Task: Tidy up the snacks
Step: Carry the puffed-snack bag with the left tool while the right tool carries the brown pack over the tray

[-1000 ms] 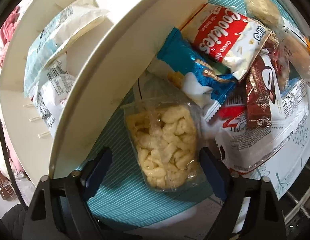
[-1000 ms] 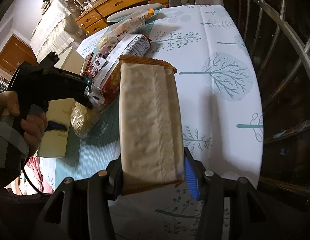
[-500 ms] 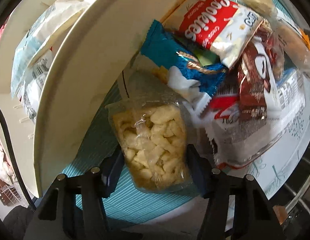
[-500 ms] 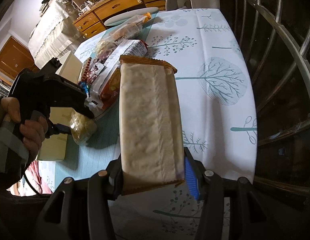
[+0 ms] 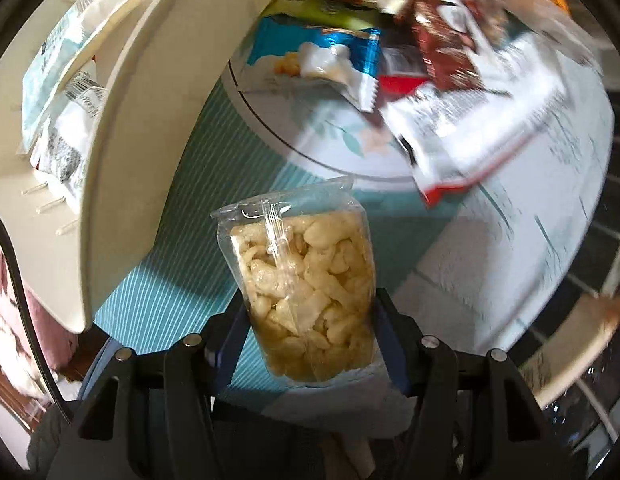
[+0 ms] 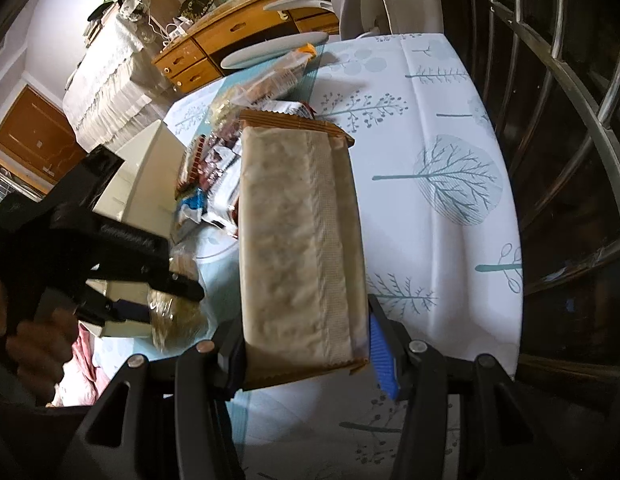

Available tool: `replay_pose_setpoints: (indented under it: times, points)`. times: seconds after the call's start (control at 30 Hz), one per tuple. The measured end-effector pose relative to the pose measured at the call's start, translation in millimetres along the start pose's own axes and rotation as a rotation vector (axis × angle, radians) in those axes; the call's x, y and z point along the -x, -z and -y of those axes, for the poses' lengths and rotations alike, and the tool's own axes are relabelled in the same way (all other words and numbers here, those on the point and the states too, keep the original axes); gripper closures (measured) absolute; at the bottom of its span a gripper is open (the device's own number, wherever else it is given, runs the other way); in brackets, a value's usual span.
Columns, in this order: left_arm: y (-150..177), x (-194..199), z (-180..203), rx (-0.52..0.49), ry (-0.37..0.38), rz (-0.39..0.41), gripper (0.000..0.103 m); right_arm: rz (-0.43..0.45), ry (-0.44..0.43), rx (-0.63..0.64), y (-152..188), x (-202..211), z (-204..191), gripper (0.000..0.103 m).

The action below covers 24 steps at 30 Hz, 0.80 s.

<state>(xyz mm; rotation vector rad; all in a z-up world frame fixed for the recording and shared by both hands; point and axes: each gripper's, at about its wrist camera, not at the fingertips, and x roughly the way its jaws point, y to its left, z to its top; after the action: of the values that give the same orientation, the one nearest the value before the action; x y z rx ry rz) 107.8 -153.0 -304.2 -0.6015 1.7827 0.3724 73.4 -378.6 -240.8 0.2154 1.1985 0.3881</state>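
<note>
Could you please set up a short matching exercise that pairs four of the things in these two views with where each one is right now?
Things:
1. clear bag of puffed snacks
2. long beige wafer pack
3. blue and white packet
4. white snack bags

Places:
A. inside the cream organizer box
B. lying in the pile of snacks on the table
C. between the fingers of the right gripper
D. between the fingers of the left gripper

Pairs: 1-D, 2-C, 3-B, 4-A
</note>
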Motion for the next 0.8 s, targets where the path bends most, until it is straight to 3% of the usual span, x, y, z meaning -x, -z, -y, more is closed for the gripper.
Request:
replay_pose_setpoints:
  times: [0.3, 0.37, 0.53, 0.67, 0.8]
  points:
    - [18.9, 54.4, 6.7, -0.15, 0.113, 0.076, 0.045, 0.043, -0.038, 0.022, -5.9, 17.4, -29.0, 0.052]
    - [21.9, 75.0, 3.7, -0.178, 0.184, 0.118, 0.045, 0.055, -0.048, 0.026, -7.6, 21.9, -37.8, 0.052]
    - [28.1, 127.5, -14.3, -0.241, 0.277, 0.267, 0.045, 0.087, -0.056, 0.039, -10.5, 32.4, -61.6, 0.052]
    - [26.7, 162.1, -34.7, -0.282, 0.32, 0.367, 0.045, 0.127, -0.075, 0.031, -12.6, 41.9, -84.7, 0.052]
    - [23.6, 184.7, -49.5, -0.34, 0.332, 0.416, 0.045, 0.155, -0.079, 0.041, -13.4, 45.9, -111.2, 0.052]
